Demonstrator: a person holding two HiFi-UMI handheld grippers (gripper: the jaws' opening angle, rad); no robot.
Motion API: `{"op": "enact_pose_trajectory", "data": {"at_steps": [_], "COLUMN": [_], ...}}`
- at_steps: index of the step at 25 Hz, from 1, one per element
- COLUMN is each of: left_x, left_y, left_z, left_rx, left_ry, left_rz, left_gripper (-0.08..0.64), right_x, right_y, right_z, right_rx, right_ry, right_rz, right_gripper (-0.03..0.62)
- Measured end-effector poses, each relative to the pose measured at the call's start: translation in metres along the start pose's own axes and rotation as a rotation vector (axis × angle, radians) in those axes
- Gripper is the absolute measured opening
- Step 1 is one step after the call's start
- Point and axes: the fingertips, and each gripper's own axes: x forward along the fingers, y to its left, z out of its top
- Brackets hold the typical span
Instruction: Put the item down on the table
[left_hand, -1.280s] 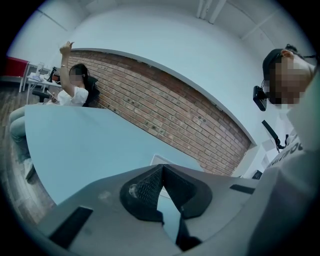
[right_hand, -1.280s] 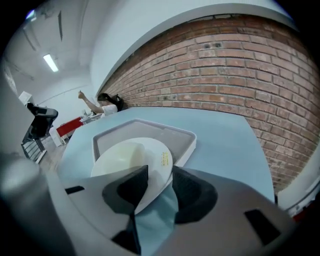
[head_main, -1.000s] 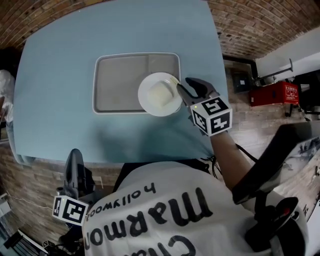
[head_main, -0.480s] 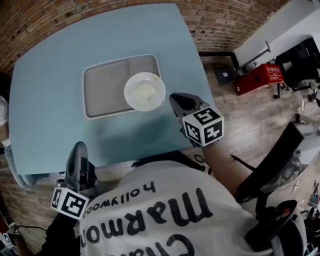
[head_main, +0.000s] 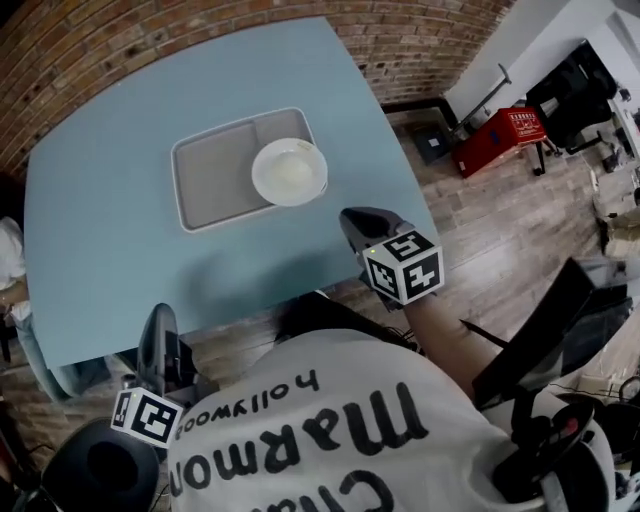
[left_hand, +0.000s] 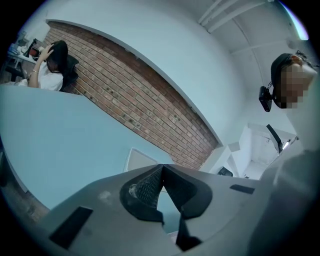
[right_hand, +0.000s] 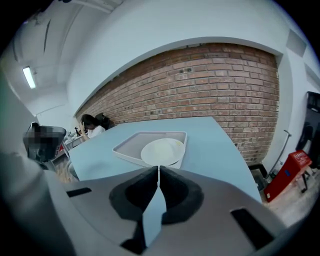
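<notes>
A white plate (head_main: 289, 172) rests on the right part of a grey tray (head_main: 215, 180) on the blue table (head_main: 120, 240). In the right gripper view the plate (right_hand: 162, 151) lies straight ahead on the tray (right_hand: 131, 144), well beyond the jaws. My right gripper (head_main: 352, 217) hangs shut and empty over the table's near right edge, apart from the plate. My left gripper (head_main: 160, 312) is low at the table's near left edge, its jaws closed on nothing. In the left gripper view the gripper (left_hand: 162, 166) points up across the table, with a corner of the tray (left_hand: 136, 159) behind it.
A brick wall (right_hand: 200, 85) runs behind the table. A red box (head_main: 500, 128) and dark equipment (head_main: 575, 85) stand on the wooden floor to the right. A seated person (left_hand: 50, 67) is beyond the table's far side. A black round object (head_main: 105, 467) lies by my left.
My right gripper has drawn back from the plate's rim toward me, leaving the plate on the tray. The head view has swung, and the left gripper stays low.
</notes>
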Motion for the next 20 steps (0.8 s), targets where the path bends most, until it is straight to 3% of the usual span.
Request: {"op": "enact_pose_trajectory", "data": {"at_steps": [9, 20], "left_x": [-0.004, -0.008], "left_y": [-0.001, -0.002], "left_z": [-0.012, -0.006], "left_rx": [0.036, 0.034], "left_ry": [0.090, 0.092], "left_rz": [-0.109, -0.155], "left_gripper": [0.008, 0.008], "right_x": [-0.029, -0.041], "right_y": [0.019, 0.033], "right_z": [-0.015, -0.016], "right_rx": [0.083, 0.080], "right_ry": [-0.047, -0.065], "right_rz": [-0.046, -0.052], "right_gripper": [0.018, 0.011]}}
